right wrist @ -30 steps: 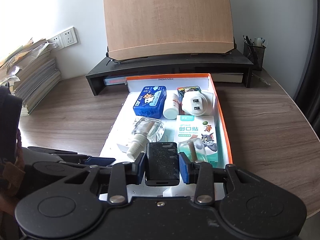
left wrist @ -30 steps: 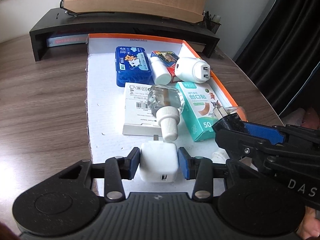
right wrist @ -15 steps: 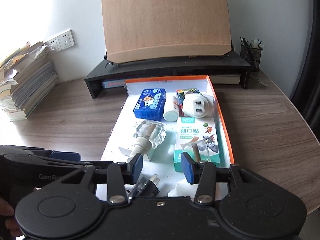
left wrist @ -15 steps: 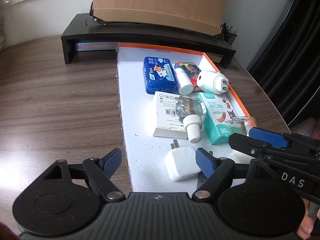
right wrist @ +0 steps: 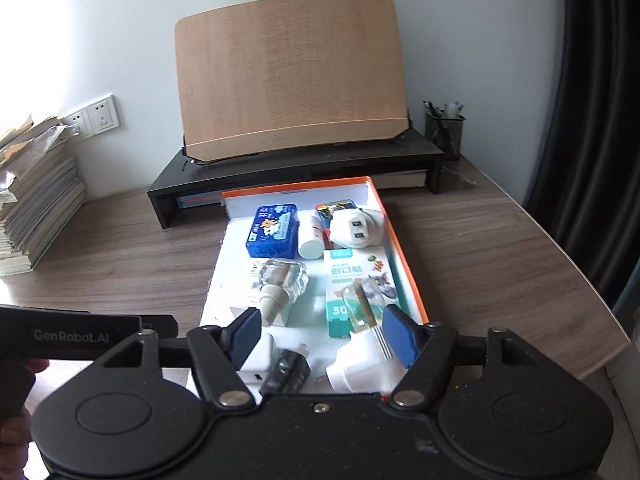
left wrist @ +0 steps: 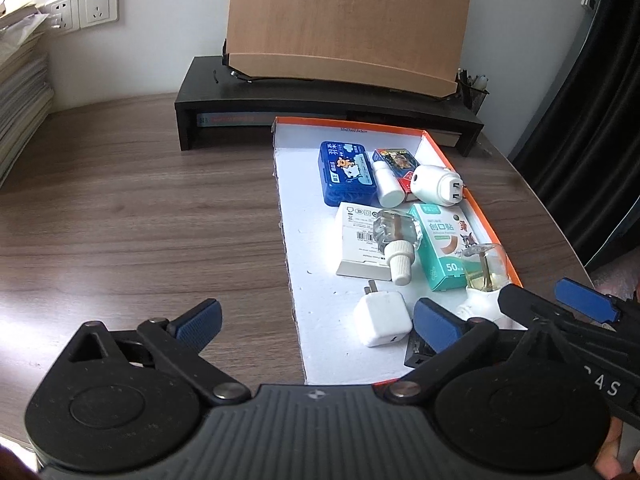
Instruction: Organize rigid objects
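- The left gripper point(left wrist: 316, 322) has just been opened wide; nothing is held between its fingers, and the white charger point(left wrist: 382, 318) is seen lying free in the orange-edged tray point(left wrist: 472, 208).
- The right gripper point(right wrist: 322, 338) has likewise just been opened, its fingers apart, with the black adapter point(right wrist: 286, 372) released below them beside the white charger.
- Both grippers are best drawn clear without the released pieces being nudged.
- The white charger is a small rounded cube, its prongs turned towards the far items at the tray's near end on the desk point(left wrist: 140, 220).
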The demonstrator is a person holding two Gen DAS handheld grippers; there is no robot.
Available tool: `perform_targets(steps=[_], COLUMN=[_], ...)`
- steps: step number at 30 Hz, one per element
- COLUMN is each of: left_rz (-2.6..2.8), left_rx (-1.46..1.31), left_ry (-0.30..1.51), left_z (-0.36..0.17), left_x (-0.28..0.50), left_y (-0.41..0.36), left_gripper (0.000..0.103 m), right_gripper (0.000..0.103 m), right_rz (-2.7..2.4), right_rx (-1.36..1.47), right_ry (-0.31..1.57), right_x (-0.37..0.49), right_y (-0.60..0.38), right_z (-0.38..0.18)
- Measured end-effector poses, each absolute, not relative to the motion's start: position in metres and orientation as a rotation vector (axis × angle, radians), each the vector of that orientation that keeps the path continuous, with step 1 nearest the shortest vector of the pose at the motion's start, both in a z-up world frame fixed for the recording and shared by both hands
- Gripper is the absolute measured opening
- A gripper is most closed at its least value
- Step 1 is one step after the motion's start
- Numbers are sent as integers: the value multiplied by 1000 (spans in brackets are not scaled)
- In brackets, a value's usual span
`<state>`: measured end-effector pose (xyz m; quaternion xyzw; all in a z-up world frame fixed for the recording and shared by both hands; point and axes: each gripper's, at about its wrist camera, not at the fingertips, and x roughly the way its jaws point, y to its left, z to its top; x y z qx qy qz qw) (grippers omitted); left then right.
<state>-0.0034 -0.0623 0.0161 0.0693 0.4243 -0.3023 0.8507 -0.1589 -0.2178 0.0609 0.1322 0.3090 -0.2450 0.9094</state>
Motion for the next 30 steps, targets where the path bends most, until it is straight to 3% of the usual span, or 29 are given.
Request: perform_targets(steps=[30], left_rz=[-490], left_rx=[134], left_ry=[962], left_z=[3], left_x=[-48], left_y=[-138], left_gripper=[103], right_gripper=[83], right_rz=[-408], right_rx=[291], right_ry=[734], right_x=[-209], right_y=[-305], right_z=[40])
